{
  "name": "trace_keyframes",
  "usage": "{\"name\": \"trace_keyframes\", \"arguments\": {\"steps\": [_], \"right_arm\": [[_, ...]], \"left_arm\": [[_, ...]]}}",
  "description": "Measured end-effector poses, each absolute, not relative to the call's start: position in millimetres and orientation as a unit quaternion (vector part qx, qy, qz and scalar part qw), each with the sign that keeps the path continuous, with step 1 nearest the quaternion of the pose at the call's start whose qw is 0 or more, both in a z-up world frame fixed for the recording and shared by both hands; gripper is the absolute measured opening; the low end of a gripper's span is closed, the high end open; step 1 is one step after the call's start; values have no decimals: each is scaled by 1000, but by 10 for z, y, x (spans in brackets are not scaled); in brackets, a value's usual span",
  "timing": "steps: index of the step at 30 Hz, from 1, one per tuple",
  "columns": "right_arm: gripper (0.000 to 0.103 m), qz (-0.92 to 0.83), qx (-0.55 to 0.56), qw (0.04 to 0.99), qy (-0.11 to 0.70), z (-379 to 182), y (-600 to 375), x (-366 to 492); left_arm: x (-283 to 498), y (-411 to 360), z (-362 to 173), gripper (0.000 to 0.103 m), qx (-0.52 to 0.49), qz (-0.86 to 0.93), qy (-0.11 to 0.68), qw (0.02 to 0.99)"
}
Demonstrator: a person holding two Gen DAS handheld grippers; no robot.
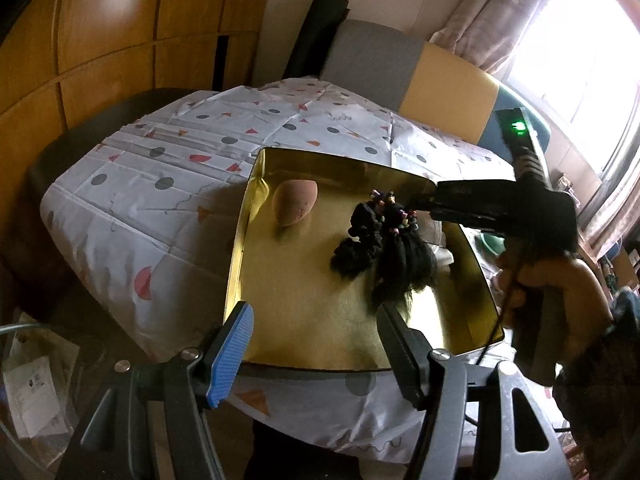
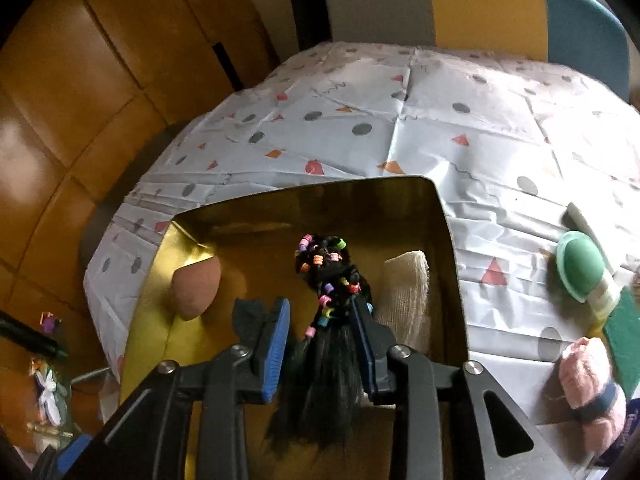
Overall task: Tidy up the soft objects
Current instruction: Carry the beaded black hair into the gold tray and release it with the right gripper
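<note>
1. The right gripper (image 2: 322,344) reaches over the near rim of a shallow gold tray (image 2: 448,264), angled down into it. Its jaws stand apart around a black braided hairpiece (image 2: 328,320) strung with coloured beads; the right finger touches the braid, and there is a gap on the left side. Whether the jaws carry the hairpiece or it lies on the tray floor cannot be told.
2. In the left wrist view the right gripper (image 1: 416,204) comes in from the right, held by a hand (image 1: 560,292) low at the right edge, with its tip at the beaded end of the hairpiece (image 1: 384,248).
3. The left gripper (image 1: 316,344) hovers at the near edge of the tray (image 1: 240,264), jaws wide open and empty.
4. Inside the tray, a peach makeup sponge (image 2: 196,288) lies by the left wall, a cream gauze roll (image 2: 404,292) by the right wall, and the hairpiece between them.
5. The tray sits on a surface covered by a white cloth (image 2: 400,128) printed with dots and triangles. Bare cloth stretches beyond the tray's far rim.
6. To the right of the tray, well apart, lie a green round brush (image 2: 580,268), a green sponge pad (image 2: 624,340) and a pink plush toy (image 2: 592,388).
7. Behind the surface stands a chair back (image 2: 480,4) in grey, yellow and blue; wooden cabinets (image 2: 80,80) line the left.
</note>
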State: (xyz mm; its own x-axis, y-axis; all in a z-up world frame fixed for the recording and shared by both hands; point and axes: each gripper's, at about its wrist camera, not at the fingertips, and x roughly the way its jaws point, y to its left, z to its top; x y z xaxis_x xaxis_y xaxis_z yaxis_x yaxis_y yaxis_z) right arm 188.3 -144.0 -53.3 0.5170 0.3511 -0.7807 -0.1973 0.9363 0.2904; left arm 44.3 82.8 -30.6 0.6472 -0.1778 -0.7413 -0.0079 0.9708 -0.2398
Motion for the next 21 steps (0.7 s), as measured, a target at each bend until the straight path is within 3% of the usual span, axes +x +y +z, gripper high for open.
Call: {"name": "trace_keyframes", "arguments": {"steps": [3,8,10,14,16,21], "right_arm": [[43,166,74,877,445,-424,-1504,1745],[47,164,73,891,418,-292,-1673,1514],[56,163,68,896,408,-257,-1742,1420],[58,155,47,908,386,-160,-1920,1227],[68,144,33,917,371,-104,-2062,1118],[70,113,21,927,357,-72,-2471,934]], "left_arm": [[434,787,-306,65,-107,-50,417,901],[424,721,-316,65,-101,-49,423,899],[413,699,-310,65,-96,-47,422,900],[394,651,-285,65,-88,-45,421,902],[391,627,-269,65,-84,-47,419,903],[380,526,-255,65,-70,-57,418,904]]}}
